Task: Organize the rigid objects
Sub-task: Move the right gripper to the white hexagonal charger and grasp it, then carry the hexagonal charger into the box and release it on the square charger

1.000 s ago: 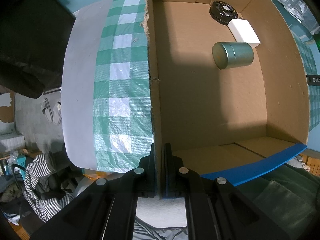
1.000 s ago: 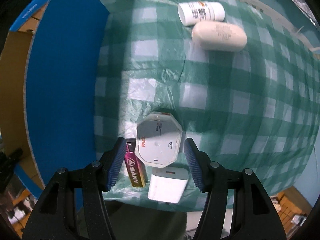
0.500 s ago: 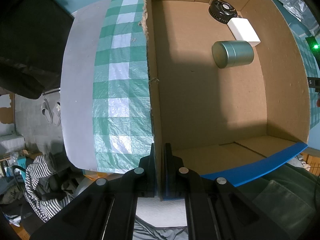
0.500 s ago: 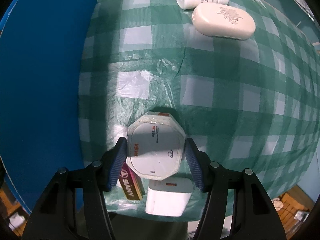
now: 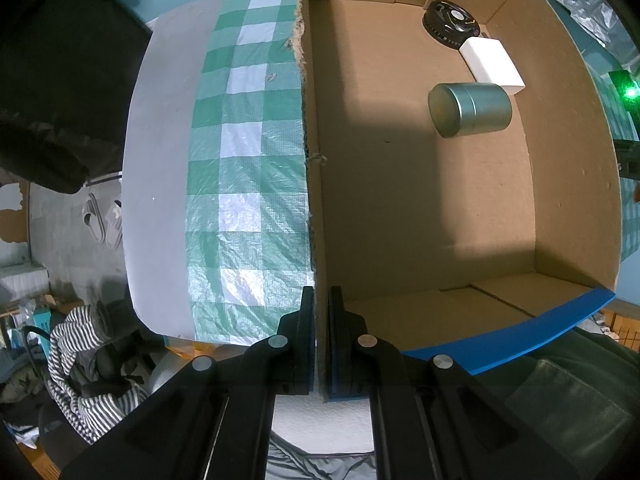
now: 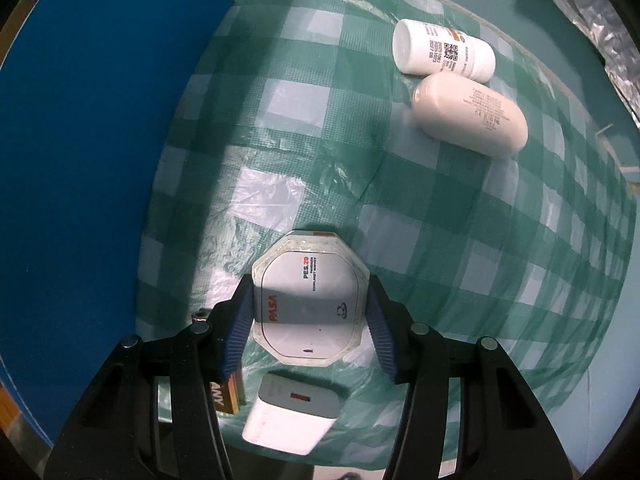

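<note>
A: Between the blue pads of the right gripper sits the white octagonal plastic case, on the green-and-white checked plastic cloth. The jaws have just been closing; the left pad touches it, the right pad seems just short.

B: So the step is the grasp. Next, I think, close fully, lift, and carry it to the brown cardboard box with blue edges.

A: The left gripper is clenched on that box's torn wall, holding it steady.

B: What else?

A: Just behind the case, a white rectangular charger. Further away, a cream oval case and a white cylindrical bottle. Inside the box lies a grey metal tin.
</note>
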